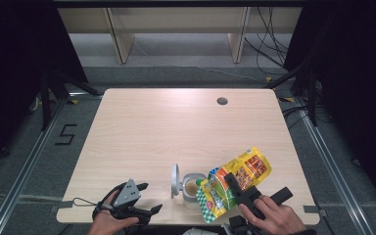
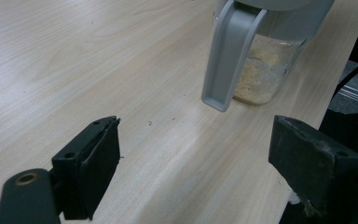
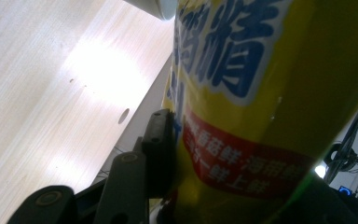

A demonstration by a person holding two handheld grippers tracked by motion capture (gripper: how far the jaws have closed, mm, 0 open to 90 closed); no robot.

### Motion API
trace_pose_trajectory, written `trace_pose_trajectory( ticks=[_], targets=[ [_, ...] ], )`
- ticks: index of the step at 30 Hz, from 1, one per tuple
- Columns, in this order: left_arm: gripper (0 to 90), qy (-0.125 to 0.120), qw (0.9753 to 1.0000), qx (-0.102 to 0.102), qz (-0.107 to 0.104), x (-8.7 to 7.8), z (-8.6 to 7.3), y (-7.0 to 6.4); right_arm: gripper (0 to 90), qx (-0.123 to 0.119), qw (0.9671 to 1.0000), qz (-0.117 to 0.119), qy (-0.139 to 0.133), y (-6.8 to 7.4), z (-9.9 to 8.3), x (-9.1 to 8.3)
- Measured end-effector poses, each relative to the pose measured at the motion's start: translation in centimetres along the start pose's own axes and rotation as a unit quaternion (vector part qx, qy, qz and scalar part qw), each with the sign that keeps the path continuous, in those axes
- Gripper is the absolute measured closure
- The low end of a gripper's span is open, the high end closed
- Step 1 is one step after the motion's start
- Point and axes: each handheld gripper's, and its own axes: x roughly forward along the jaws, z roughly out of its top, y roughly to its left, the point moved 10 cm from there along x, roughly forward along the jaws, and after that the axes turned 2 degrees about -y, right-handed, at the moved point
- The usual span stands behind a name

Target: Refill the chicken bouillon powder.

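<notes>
Crinkling glossy pouch (image 1: 235, 183) over clear jar (image 1: 192, 188)

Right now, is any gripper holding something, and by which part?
The right gripper holds the yellow bag across its middle, tilted over the jar. The left gripper is open, holding nothing.

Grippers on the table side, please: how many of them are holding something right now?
1. The right gripper is shut on the yellow snack bag, tilted over the open jar. The left gripper is open, resting at the table's near edge.
</notes>
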Motion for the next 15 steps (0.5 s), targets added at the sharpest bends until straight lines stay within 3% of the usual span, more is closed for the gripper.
trace_pose_trajectory(
  ticks=[9,15],
  targets=[
    [16.0,0.001,1.0,0.001,0.0,-0.02,-0.01,0.01,63.2,0.008,1.0,-0.001,0.003,0.13,0.01,-0.05],
    [16.0,0.003,1.0,0.002,-0.002,-0.05,-0.02,0.0,63.2,0.001,1.0,0.0,-0.001,0.03,0.02,0.02]
  ],
)
